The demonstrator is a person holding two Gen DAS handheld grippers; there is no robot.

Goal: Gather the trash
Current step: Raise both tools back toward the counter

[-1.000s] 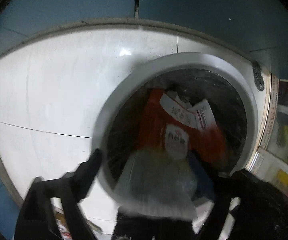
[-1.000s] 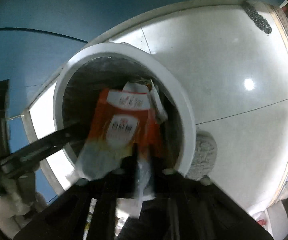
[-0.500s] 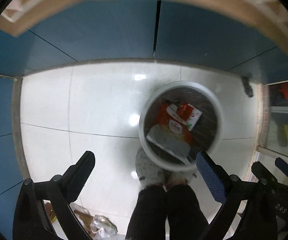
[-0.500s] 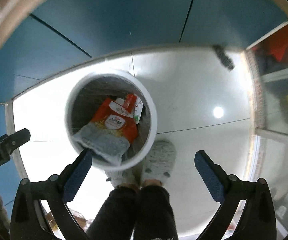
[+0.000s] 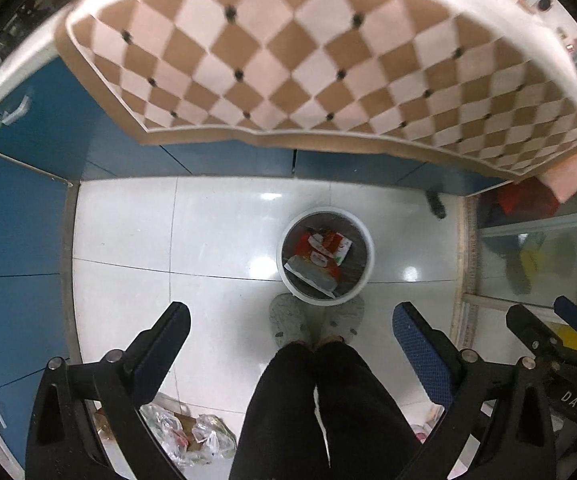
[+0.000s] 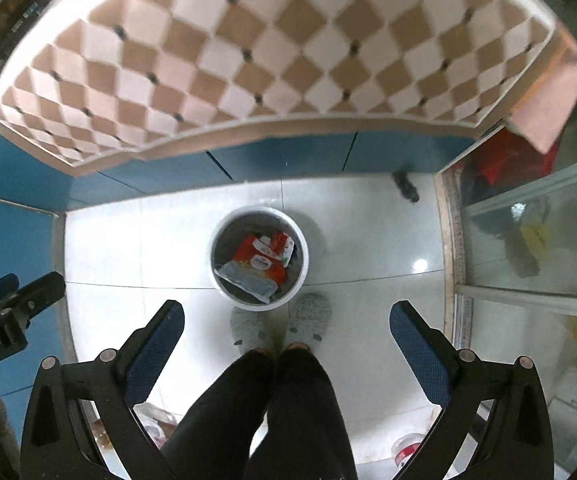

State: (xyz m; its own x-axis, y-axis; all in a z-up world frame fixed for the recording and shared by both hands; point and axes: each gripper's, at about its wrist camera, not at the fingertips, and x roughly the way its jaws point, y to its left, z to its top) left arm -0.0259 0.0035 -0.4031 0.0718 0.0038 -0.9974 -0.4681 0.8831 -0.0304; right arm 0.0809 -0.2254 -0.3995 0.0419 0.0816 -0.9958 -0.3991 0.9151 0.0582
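A white round trash bin stands on the white tiled floor, also in the right wrist view. Inside lie red and orange snack wrappers with a grey clear end. My left gripper is open and empty, held high above the floor with the bin far below between its fingers. My right gripper is also open and empty, high above the bin. The right gripper shows at the left view's right edge.
A table with a pink and brown checked cloth overhangs the far side. Blue cabinets line the left and back. The person's legs and grey slippers stand by the bin. Plastic bags lie on the floor at lower left. A glass door is at right.
Both grippers have risen far above the bin, from right at its rim. The orange wrapper that was at the fingers now lies in the bin. Both grippers are open.
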